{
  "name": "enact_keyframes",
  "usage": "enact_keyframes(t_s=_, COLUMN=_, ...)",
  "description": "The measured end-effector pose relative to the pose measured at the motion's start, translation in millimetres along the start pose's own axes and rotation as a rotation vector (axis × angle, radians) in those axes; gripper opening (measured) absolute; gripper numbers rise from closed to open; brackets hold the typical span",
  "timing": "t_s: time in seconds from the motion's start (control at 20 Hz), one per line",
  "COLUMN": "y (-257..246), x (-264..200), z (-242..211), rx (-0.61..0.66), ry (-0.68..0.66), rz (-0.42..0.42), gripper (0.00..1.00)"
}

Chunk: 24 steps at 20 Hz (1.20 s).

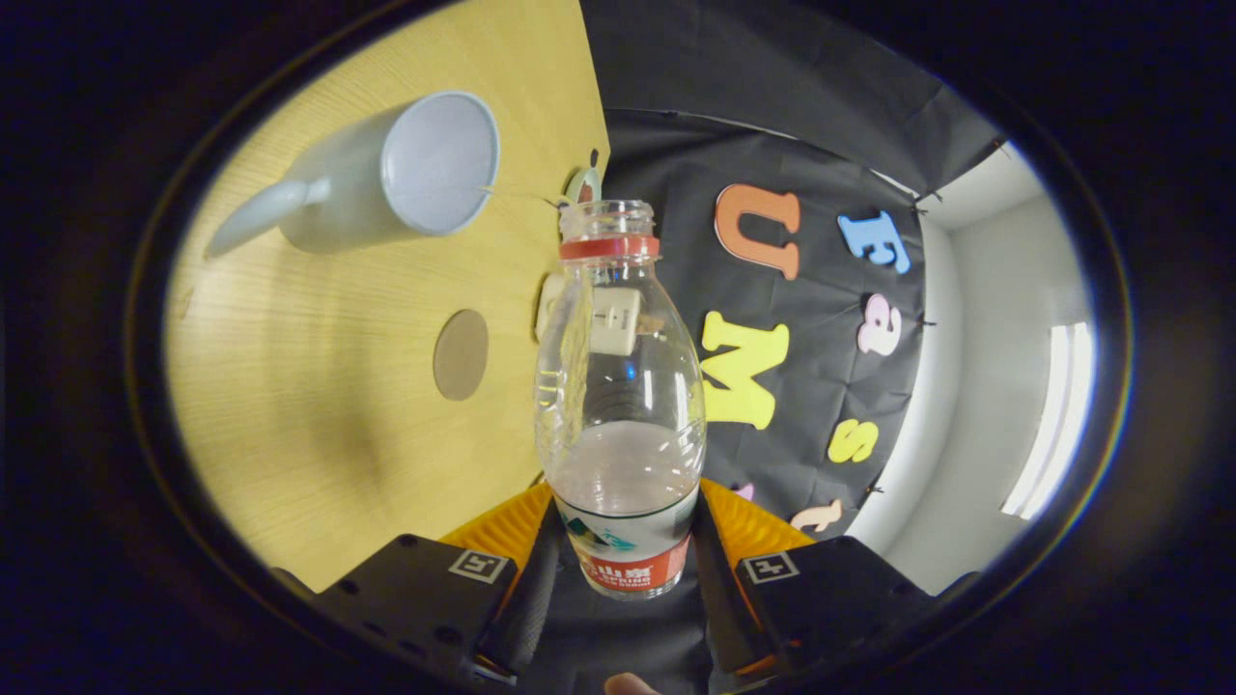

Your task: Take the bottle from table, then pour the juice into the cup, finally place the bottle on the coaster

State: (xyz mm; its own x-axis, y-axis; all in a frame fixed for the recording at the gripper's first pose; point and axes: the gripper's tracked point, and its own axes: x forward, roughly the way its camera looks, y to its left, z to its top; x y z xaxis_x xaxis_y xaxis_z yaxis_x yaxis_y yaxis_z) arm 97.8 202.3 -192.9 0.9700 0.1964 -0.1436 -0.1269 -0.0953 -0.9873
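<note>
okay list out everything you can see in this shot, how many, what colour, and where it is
bottle: one, clear with red neck ring and red-banded label, uncapped, partly filled, between the fingers
cup: one, white with handle, on the table beyond the bottle
coaster: one, brown round disc, on the table between cup and fingers
table: one, light wood
white boxy object: one, seen through the bottle, unclear
gripper: one, shut on the bottle

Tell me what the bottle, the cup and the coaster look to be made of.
Bottle, held between the gripper fingers: clear thin plastic, ribbed and see-through, glossy glints.
Cup, on the table beyond the fingers: probably glazed ceramic, pale, smooth, soft sheen.
Coaster: flat matte brown disc, maybe cork or card; hard to tell.
</note>
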Motion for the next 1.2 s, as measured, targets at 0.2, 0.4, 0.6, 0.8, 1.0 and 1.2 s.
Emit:
enact_keyframes(t_s=0.2, y=-5, x=1, z=-1, rx=-0.005, ry=0.004, rz=-0.002, gripper=0.73)
enact_keyframes(t_s=0.4, y=-8, x=0, z=-2, rx=-0.015, ry=0.006, rz=-0.004, gripper=0.73)
enact_keyframes(t_s=0.6, y=-13, x=0, z=-2, rx=-0.025, ry=0.006, rz=-0.013, gripper=0.73)
enact_keyframes(t_s=0.8, y=-17, x=0, z=-2, rx=-0.044, ry=0.003, rz=-0.022, gripper=0.74)
enact_keyframes(t_s=1.0, y=-20, x=0, z=-1, rx=-0.054, ry=0.001, rz=-0.025, gripper=0.73)
enact_keyframes(t_s=1.2, y=-22, x=-1, z=-1, rx=-0.066, ry=0.0, rz=-0.028, gripper=0.73)
